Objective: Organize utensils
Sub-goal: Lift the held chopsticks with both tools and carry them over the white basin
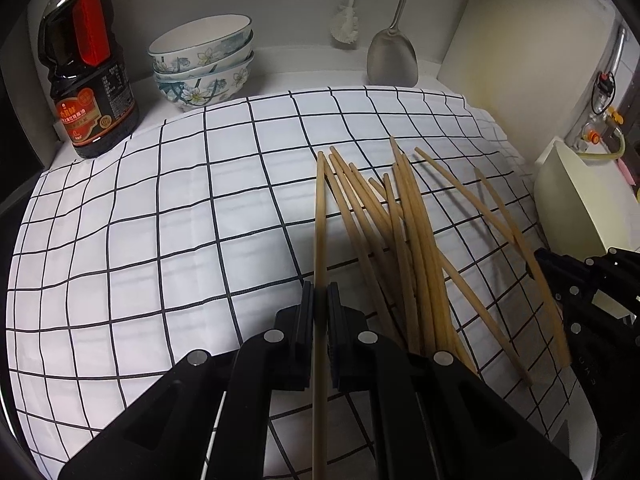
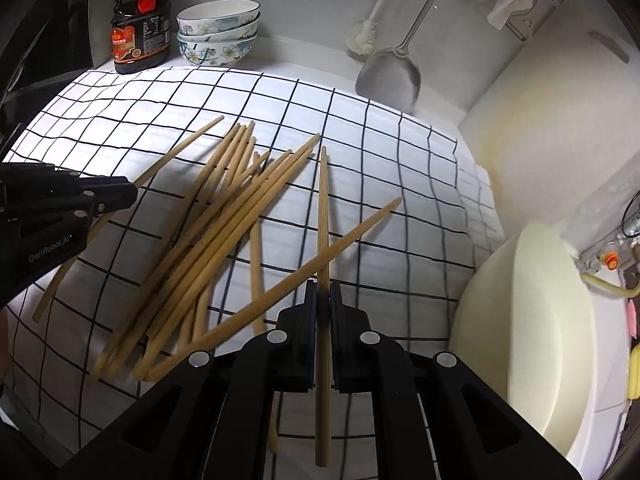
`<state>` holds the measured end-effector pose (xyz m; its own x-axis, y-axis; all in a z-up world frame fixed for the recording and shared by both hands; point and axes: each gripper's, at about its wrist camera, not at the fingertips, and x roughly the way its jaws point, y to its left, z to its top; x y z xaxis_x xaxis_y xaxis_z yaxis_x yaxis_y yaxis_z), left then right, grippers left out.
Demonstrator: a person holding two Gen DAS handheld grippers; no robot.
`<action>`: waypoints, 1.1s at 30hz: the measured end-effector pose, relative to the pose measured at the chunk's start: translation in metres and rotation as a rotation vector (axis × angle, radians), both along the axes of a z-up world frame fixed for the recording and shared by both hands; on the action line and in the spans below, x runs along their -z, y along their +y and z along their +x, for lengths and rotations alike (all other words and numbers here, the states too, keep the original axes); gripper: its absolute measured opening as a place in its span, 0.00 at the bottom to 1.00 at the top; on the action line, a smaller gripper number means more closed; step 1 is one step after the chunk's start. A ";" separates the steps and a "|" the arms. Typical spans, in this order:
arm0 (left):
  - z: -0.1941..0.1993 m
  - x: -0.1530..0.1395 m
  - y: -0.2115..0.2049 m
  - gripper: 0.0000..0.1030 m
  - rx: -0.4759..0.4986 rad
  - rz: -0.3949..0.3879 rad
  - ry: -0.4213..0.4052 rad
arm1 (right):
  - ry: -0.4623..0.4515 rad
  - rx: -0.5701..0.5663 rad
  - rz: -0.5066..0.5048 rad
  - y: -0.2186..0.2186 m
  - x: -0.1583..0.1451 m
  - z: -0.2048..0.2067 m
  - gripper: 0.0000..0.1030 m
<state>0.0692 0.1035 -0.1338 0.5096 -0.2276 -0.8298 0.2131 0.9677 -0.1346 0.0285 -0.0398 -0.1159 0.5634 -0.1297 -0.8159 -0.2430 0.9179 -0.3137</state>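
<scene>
Left tool [image 1: 320, 300] clamps one chopstick [image 1: 319, 216], right tool [image 2: 323, 300] clamps another chopstick [image 2: 323, 216], each along its tool's axis; loose pile [image 2: 208, 232] on checked cloth [image 2: 380, 184] between them, nearer left

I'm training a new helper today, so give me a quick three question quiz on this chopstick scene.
1. True or false: each gripper is shut on one chopstick.
2. What lies under the chopstick pile? A) bare steel B) checked cloth C) a tray
3. Fill in: behind the cloth, next to the dark bottle, stands a stack of ____.

Key
1. True: the left gripper pinches the left chopstick, the right gripper the right chopstick.
2. B, the checked cloth.
3. Bowls.
</scene>
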 end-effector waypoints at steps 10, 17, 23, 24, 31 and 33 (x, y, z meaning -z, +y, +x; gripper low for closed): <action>-0.003 -0.025 -0.003 0.07 0.016 -0.009 -0.028 | 0.035 0.108 0.333 -0.028 -0.017 -0.006 0.06; -0.003 -0.040 0.001 0.07 0.010 -0.006 -0.039 | 0.050 0.125 0.492 -0.027 -0.027 -0.011 0.06; -0.003 -0.057 0.009 0.07 -0.006 -0.010 -0.059 | 0.052 0.115 0.582 -0.022 -0.042 -0.017 0.06; -0.003 -0.060 0.010 0.07 -0.008 -0.009 -0.063 | 0.051 0.110 0.592 -0.020 -0.046 -0.018 0.06; -0.009 -0.077 0.016 0.07 -0.010 -0.016 -0.081 | 0.035 0.070 0.645 -0.010 -0.067 -0.020 0.06; -0.010 -0.080 0.018 0.07 -0.011 -0.018 -0.082 | 0.032 0.059 0.658 -0.006 -0.072 -0.020 0.06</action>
<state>0.0589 0.1214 -0.0536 0.5781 -0.2359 -0.7811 0.2135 0.9677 -0.1343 0.0087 -0.0461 -0.0439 0.5451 0.3716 -0.7515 -0.1866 0.9277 0.3234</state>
